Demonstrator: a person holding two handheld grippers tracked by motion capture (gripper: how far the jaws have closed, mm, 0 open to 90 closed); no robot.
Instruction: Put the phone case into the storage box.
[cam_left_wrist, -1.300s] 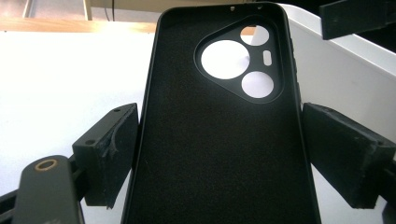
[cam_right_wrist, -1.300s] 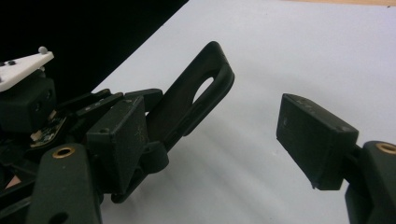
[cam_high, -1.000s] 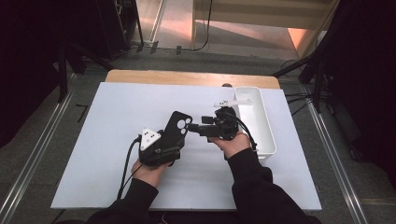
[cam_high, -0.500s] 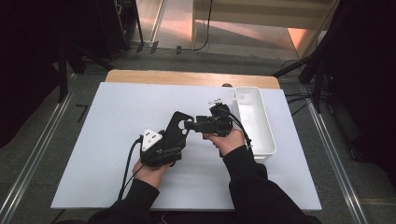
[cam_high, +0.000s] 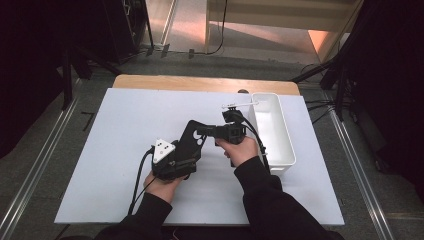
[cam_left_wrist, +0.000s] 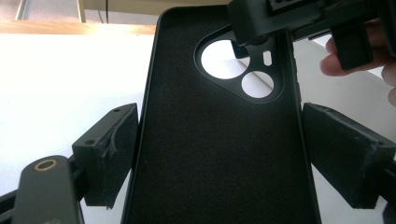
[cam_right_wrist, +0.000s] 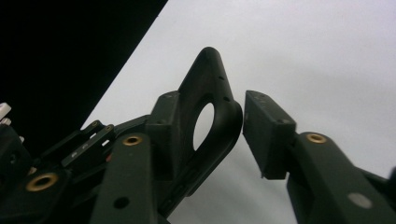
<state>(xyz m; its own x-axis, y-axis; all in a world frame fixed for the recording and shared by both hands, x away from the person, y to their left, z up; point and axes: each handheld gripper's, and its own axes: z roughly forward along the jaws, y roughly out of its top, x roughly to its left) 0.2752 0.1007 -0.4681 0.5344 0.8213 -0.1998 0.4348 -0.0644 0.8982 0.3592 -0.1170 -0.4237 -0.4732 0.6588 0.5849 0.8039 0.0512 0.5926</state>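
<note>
- A black, soft-lined rubbery phone case (cam_high: 192, 142) was held above the white table (cam_high: 115, 150), beside a white plastic bin (cam_high: 272, 130).
- The left gripper (cam_high: 172, 160) was clamped on its long edges.
- The right gripper (cam_high: 212, 133), its jaws just closing around the case's camera-cutout corner, was judged not yet pinching.
- The case was judged light and flexible, best gripped by its rims.

The person wears black sleeves (cam_high: 260, 187). Both grippers are black: the left gripper (cam_high: 176, 159) carries a grey three-cornered plate (cam_high: 163, 149) and a black cable (cam_high: 141, 176); brass screws (cam_right_wrist: 132, 140) stud the right gripper (cam_right_wrist: 233, 116).

Phone case (cam_high: 192, 141) above the table (cam_high: 115, 145) between both hands, bin (cam_high: 272, 130) to its right
</note>
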